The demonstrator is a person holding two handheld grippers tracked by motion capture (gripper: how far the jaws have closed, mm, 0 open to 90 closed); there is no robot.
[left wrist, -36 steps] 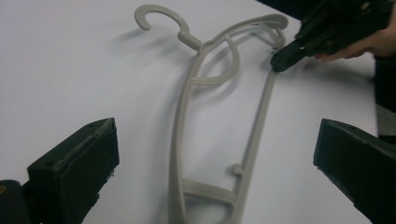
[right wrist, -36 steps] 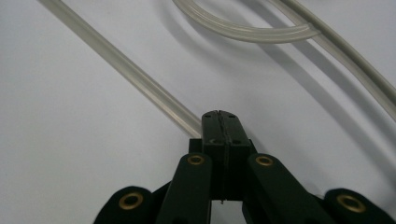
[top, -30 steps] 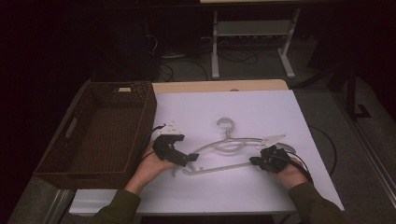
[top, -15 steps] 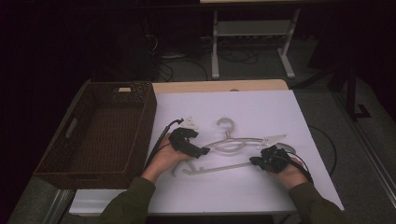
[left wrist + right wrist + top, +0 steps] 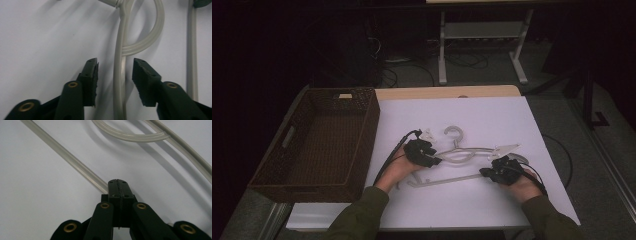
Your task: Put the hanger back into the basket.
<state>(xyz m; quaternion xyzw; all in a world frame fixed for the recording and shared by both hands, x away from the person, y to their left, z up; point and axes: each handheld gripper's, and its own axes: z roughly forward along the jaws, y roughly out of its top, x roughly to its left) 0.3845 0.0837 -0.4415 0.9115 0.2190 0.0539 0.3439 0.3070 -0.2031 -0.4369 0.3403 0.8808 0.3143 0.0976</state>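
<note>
While no brand or legible writing turns up anywhere, a small pale tag [image 5: 345, 95] sits on the far rim of the wicker basket [image 5: 272, 165] at table left; too small to read.

L to R, high view: basket at the left edge of the white table [image 5: 492, 120], w/ a slot handle in its near-left wall. Next, left gripper [image 5: 435, 160] in the person's left hand [image 5: 404, 169], cable trailing back toward the basket side. Then the clear plastic hanger [image 5: 462, 152], lying flat mid-table, near the front. Right gripper [image 5: 484, 173] in the right hand [image 5: 519, 182] at the hanger's right end.

Hanger orientation: long axis runs roughly L–R across the table, right end slightly farther from the person; hook points away from the person, toward the far edge. Lower bar lies closest to the person.

Left gripper view adds what the high view can't resolve: jaws moderately wide apart, straddling the hanger's shoulder arm just below the hook loop, pads [image 5: 91, 80] not touching the plastic. Second straight bar seen at the right edge.

Right gripper view: jaws closed tight, pads together; the thin straight bar [image 5: 65, 155] runs in from upper left and ends at the jaw tips, so it looks clamped, though the contact itself is hidden behind the pads. Curved hanger section crosses top right.
</note>
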